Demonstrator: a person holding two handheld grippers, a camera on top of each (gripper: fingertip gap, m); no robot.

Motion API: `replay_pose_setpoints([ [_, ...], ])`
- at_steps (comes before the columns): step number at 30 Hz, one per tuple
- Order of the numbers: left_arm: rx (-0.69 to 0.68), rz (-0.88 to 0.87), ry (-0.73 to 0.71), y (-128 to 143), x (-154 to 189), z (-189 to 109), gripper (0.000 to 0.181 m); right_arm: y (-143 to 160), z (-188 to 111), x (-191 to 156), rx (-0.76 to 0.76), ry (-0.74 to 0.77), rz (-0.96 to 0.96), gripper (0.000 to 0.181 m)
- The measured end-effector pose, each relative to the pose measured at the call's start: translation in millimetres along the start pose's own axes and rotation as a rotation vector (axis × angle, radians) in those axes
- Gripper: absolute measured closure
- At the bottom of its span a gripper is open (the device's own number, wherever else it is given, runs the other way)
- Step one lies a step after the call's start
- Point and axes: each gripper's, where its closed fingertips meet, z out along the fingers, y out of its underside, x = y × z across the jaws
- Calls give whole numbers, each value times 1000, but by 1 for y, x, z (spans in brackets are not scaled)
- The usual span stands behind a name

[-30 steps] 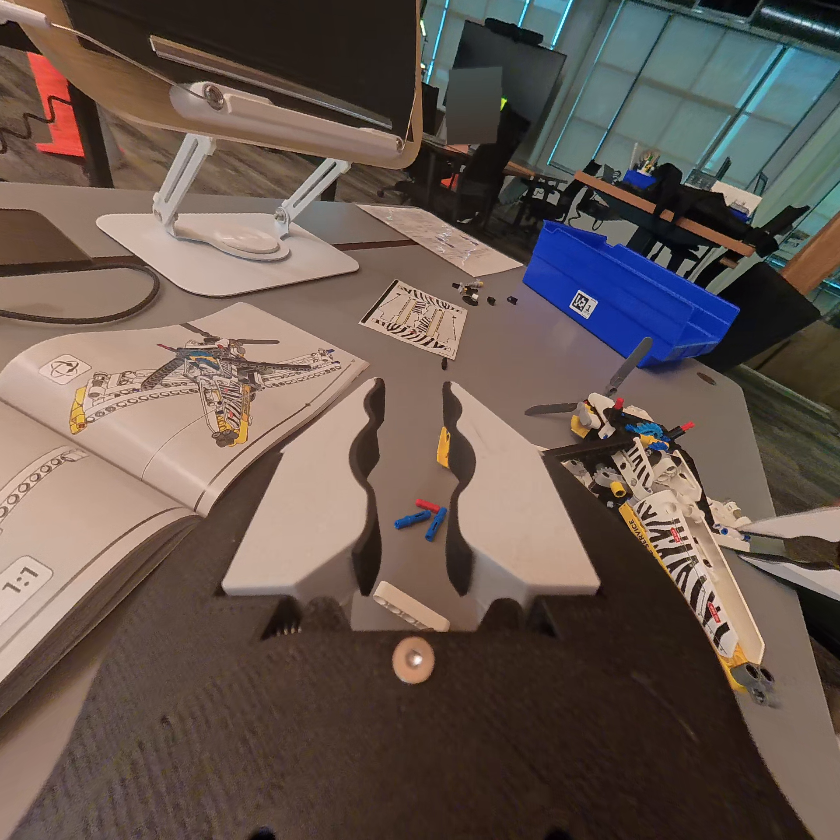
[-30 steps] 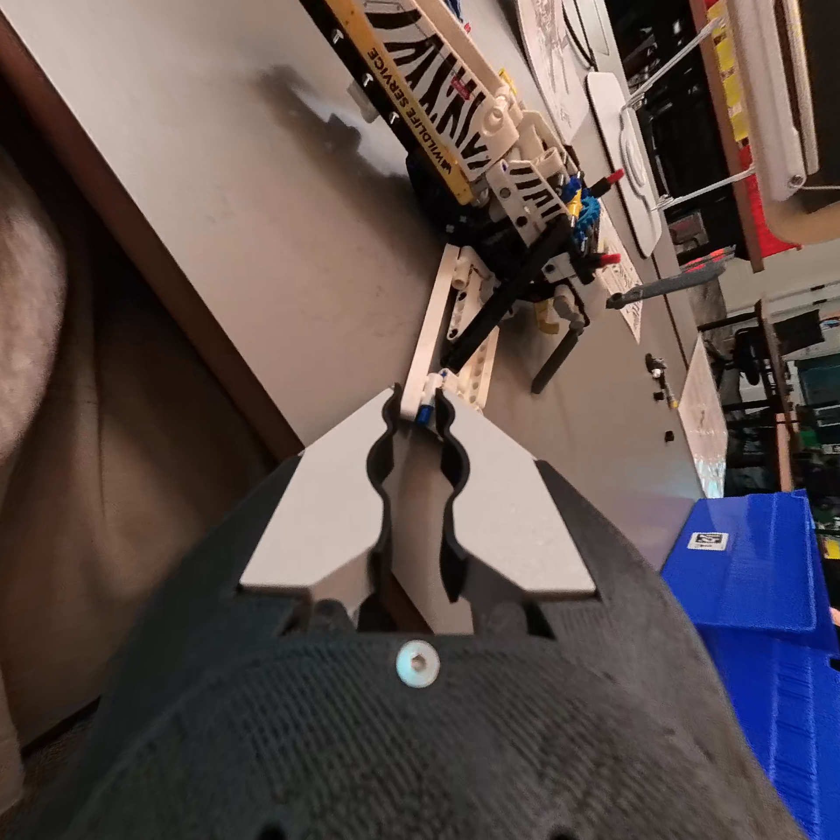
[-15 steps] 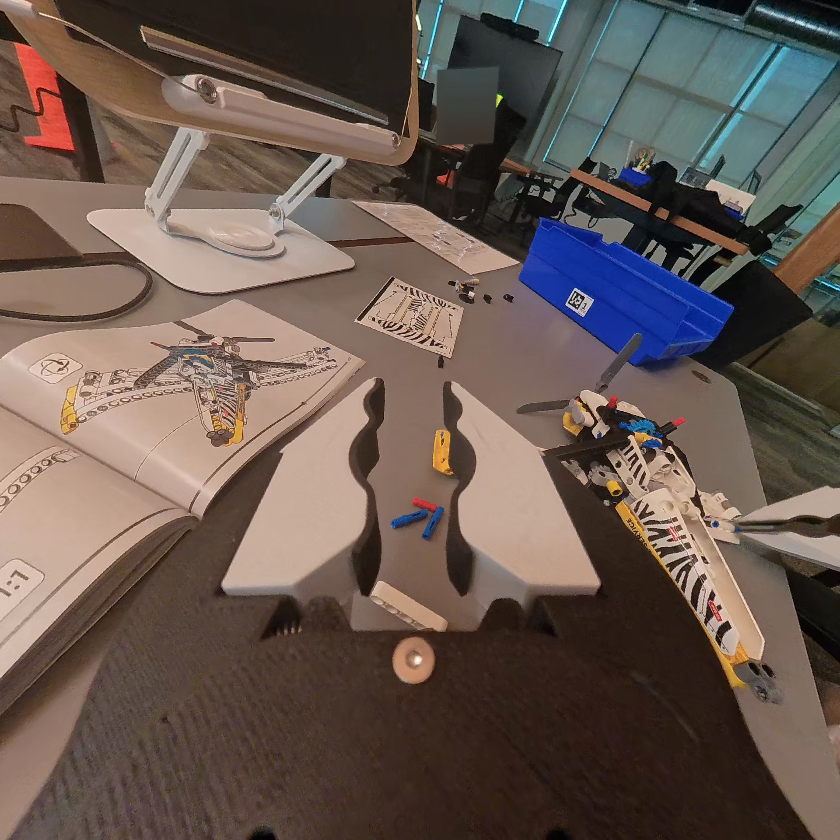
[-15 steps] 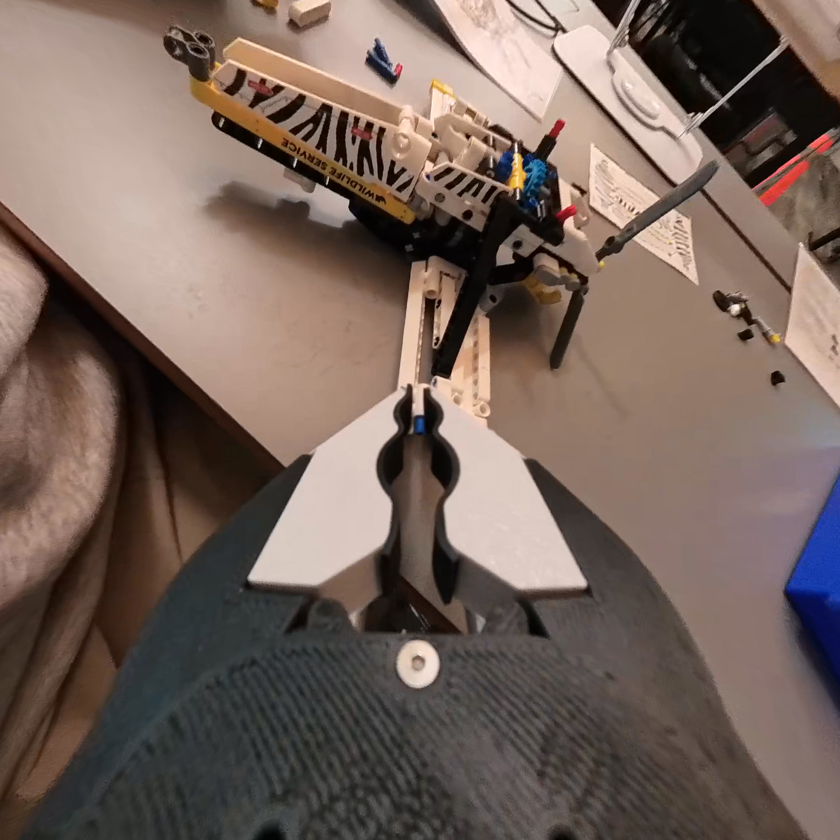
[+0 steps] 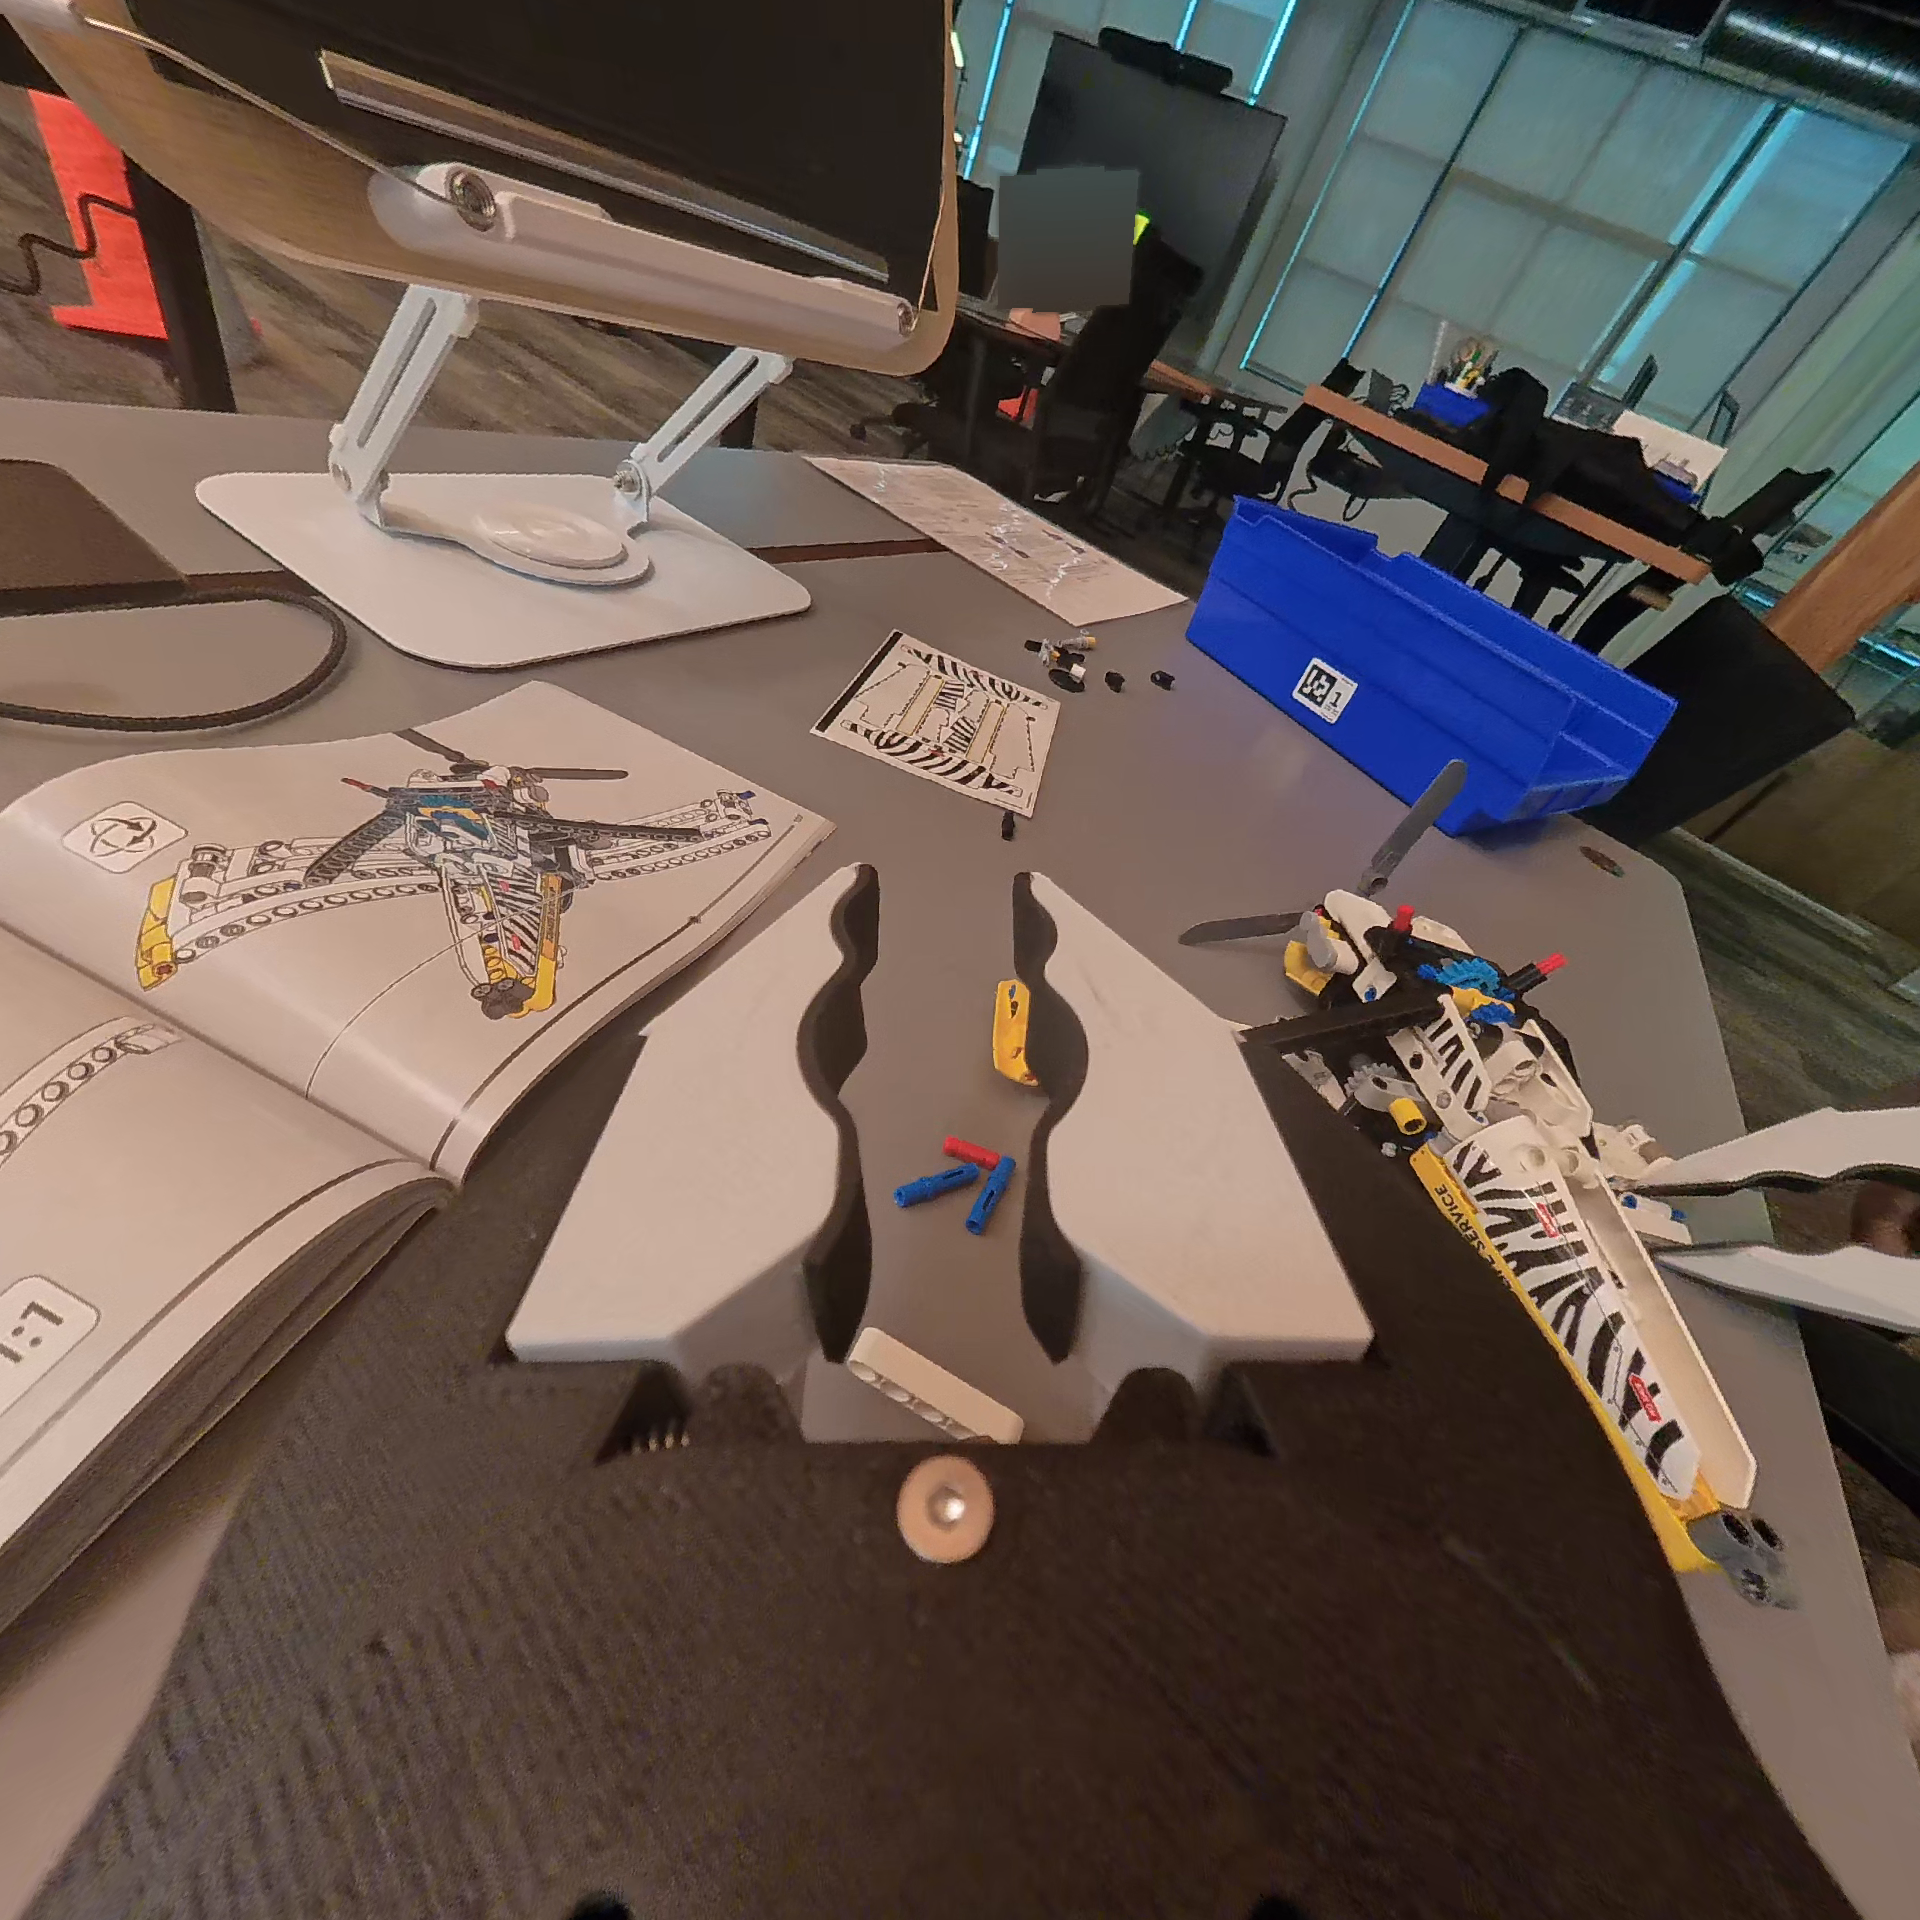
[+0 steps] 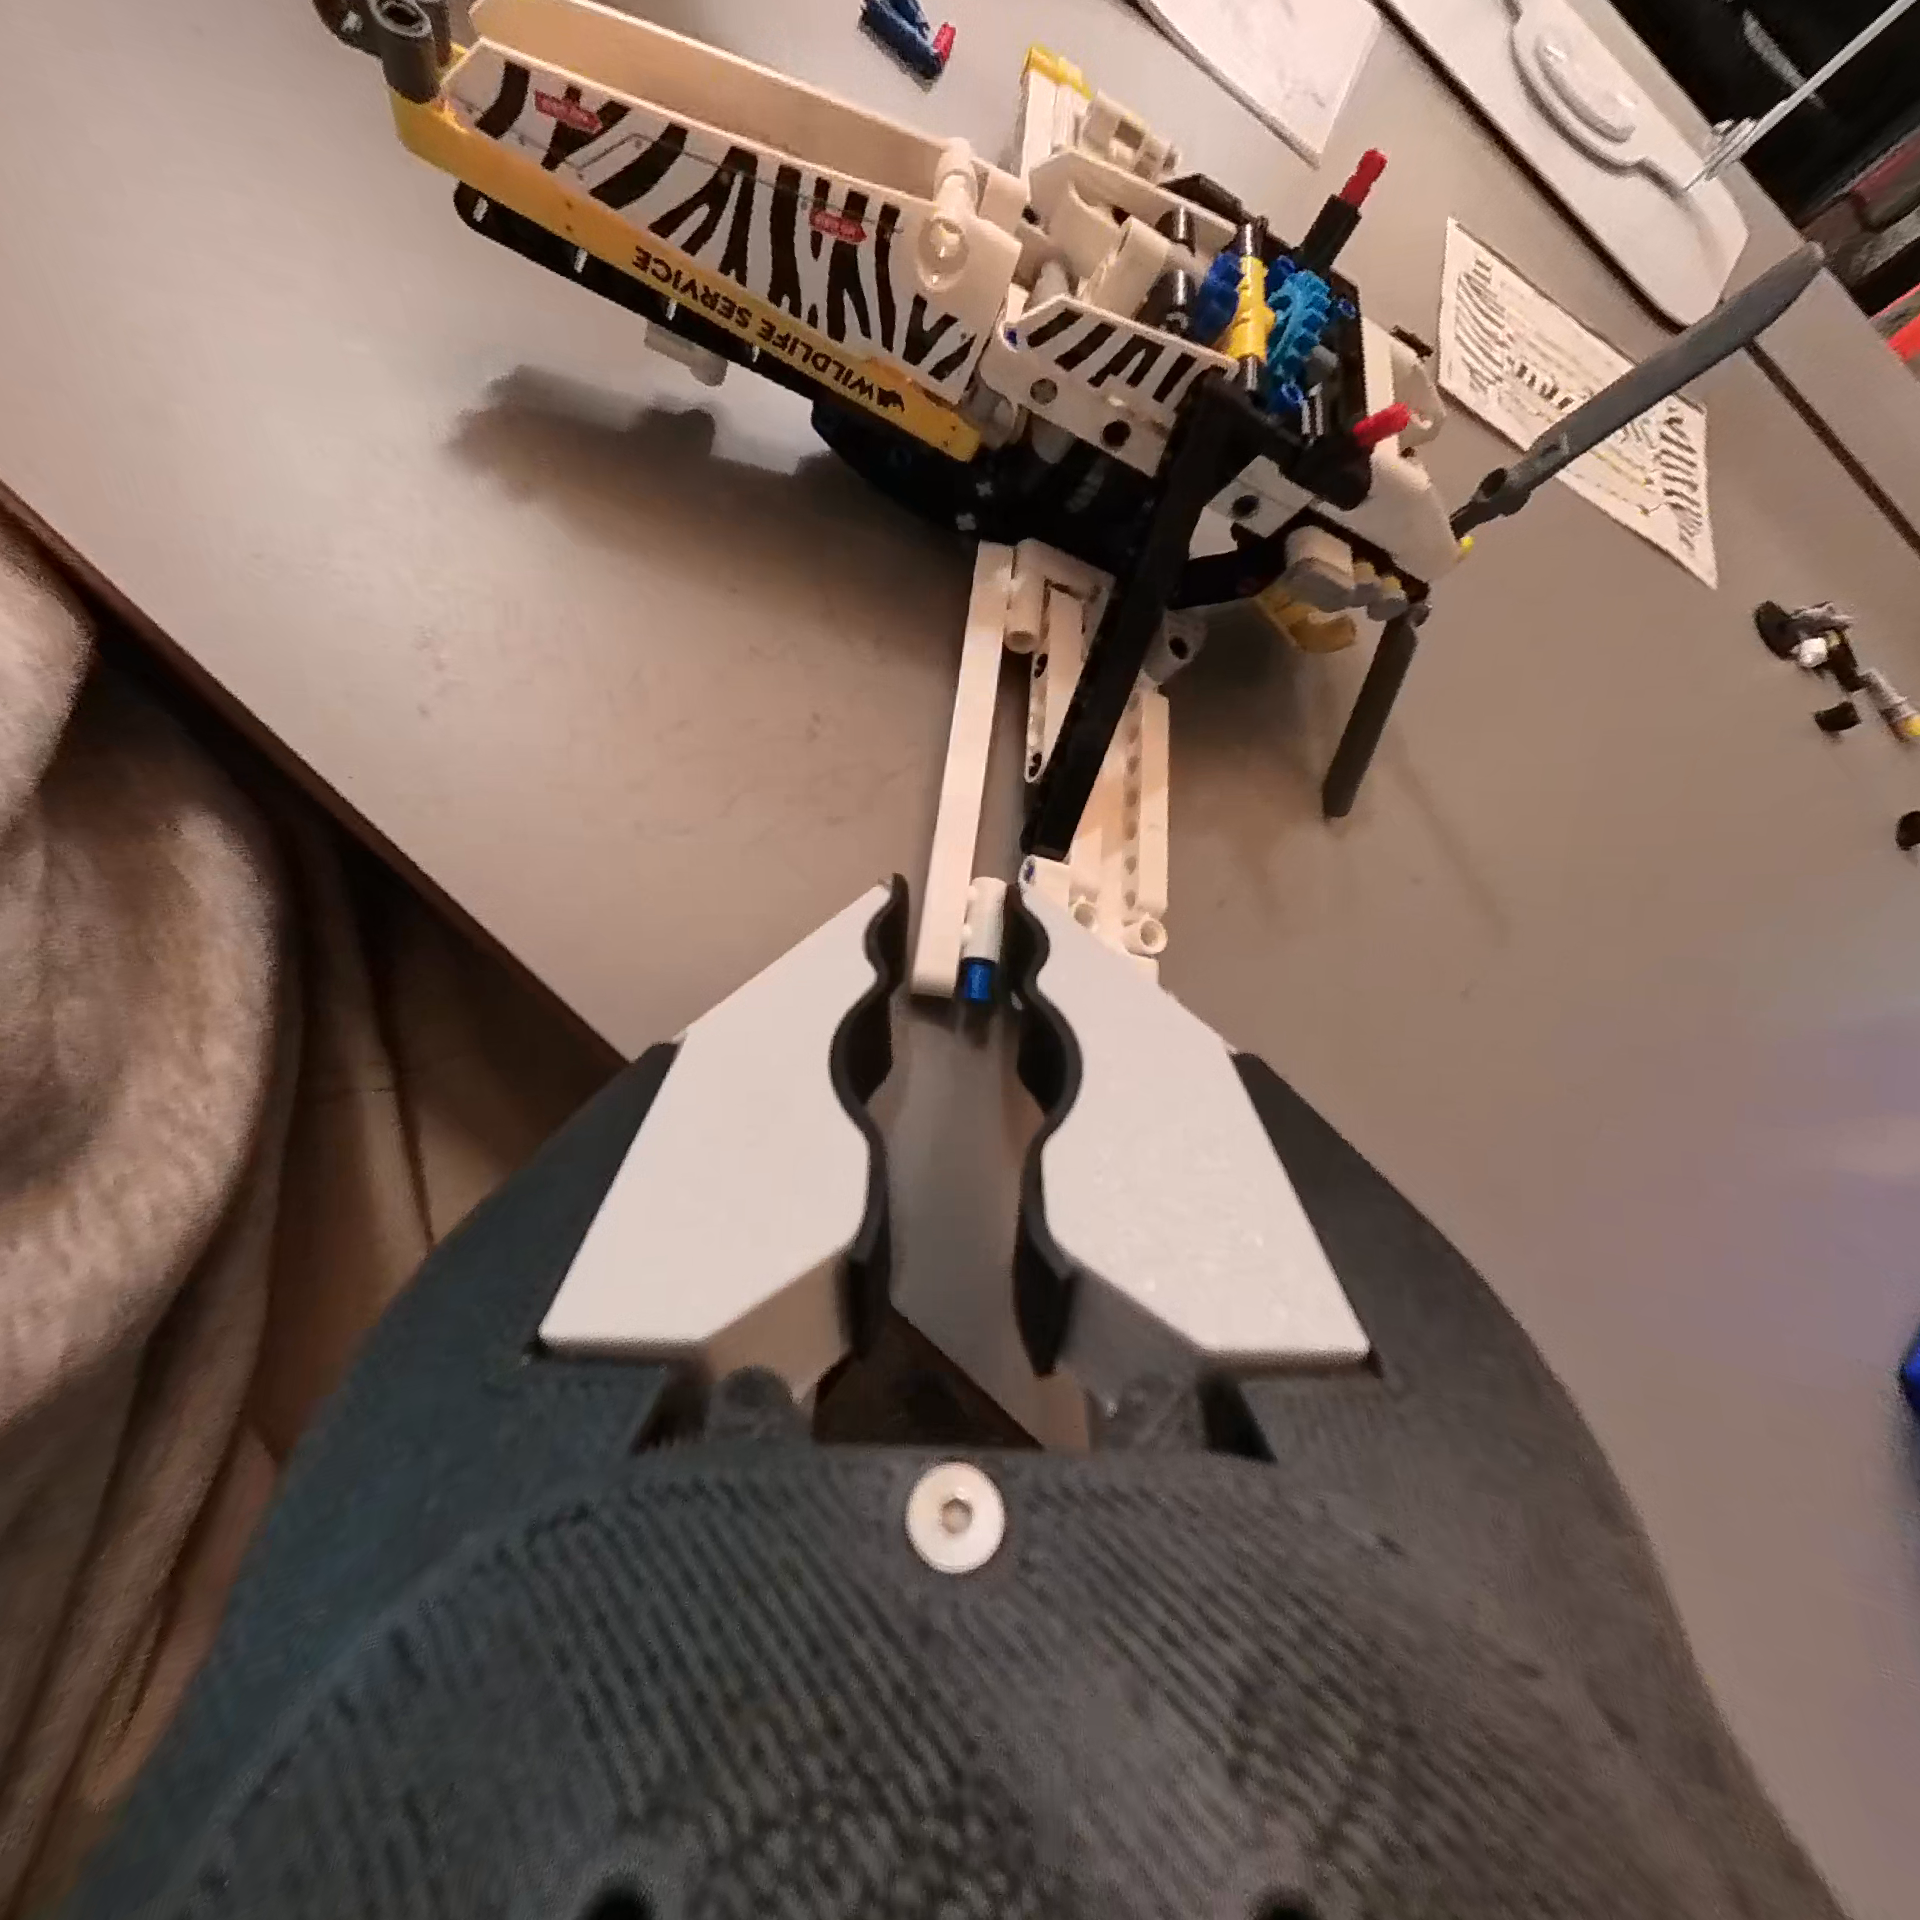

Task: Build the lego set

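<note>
The zebra-striped white and yellow lego model (image 5: 1538, 1226) lies on the grey table at the right; it also shows in the right wrist view (image 6: 831, 260). My right gripper (image 6: 958, 894) is open, its fingertips on either side of the end of the model's white wing beam (image 6: 966, 769) and its blue pin (image 6: 975, 979). It also shows at the right edge of the left wrist view (image 5: 1662, 1210). My left gripper (image 5: 943, 883) is open and empty above the table. Below it lie two blue pins (image 5: 935, 1184), a red pin (image 5: 971, 1150), a yellow piece (image 5: 1011, 1029) and a white beam (image 5: 930, 1387).
An open instruction booklet (image 5: 364, 935) lies at the left, a sticker sheet (image 5: 940, 722) and small dark parts (image 5: 1081, 665) farther back. A blue bin (image 5: 1423, 665) stands at the back right, a white monitor stand (image 5: 499, 561) at the back left. The table edge (image 6: 312, 727) and a beige sleeve (image 6: 104, 935) are near my right gripper. The gap from one gripper's tips to the other's is roughly 30 cm. Between my left fingertips and the red pin (image 5: 971, 1150) there is roughly 9 cm.
My right gripper was nearly closed on the blue pin half a second ago; its jaws now stand apart, and it has come closer to the model. The left gripper has barely moved.
</note>
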Motion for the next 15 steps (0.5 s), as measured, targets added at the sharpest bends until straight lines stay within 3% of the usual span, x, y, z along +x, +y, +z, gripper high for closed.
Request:
replay_pose_setpoints([
  [15, 0, 0, 4, 0, 1, 0, 157, -2, -2, 4, 13, -40, 131, 168],
])
